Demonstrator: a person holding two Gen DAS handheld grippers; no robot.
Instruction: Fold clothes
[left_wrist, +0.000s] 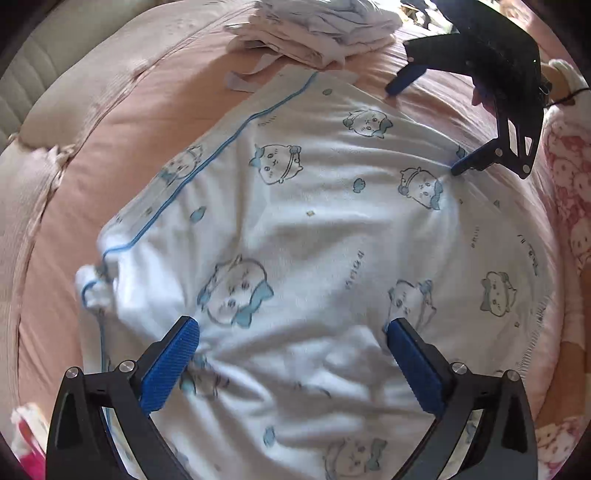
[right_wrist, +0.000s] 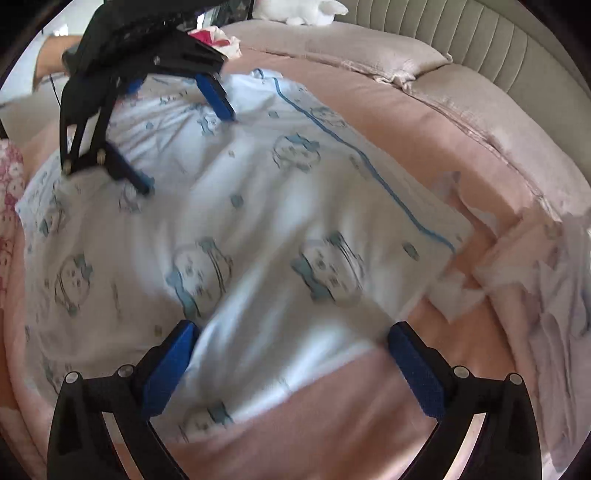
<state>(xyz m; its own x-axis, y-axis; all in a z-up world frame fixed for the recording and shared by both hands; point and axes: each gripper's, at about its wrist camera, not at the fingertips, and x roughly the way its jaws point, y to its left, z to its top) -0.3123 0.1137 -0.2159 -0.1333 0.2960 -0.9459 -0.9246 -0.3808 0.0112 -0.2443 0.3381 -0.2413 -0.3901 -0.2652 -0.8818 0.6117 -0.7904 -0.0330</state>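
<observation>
A white garment (left_wrist: 314, 229) printed with blue cartoon animals and edged with a thin blue piping line (left_wrist: 207, 158) lies spread and rumpled on a pink bedspread (left_wrist: 122, 122), filling most of both views. The left gripper (left_wrist: 291, 354) hangs over the garment's near part with its jaws spread wide — the blue pads (left_wrist: 168, 365) stand well apart with only loose cloth below them, nothing pinched. The right gripper (right_wrist: 291, 354) is likewise spread open, poised over a garment edge where white cloth meets pink bedding; this view is blurred, so finer detail is hard to tell. From the left wrist camera the right gripper (left_wrist: 421, 125) shows at the far side of the garment, one fingertip touching the cloth and the other near its upper edge. From the right wrist camera the left gripper (right_wrist: 184, 147) shows over the opposite part, its fingers apart. Beyond the garment sits a stack of folded pale clothes (left_wrist: 321, 33) — just past its far corner. A pillow (right_wrist: 369, 48) and a padded headboard (right_wrist: 498, 40) lie further back.
</observation>
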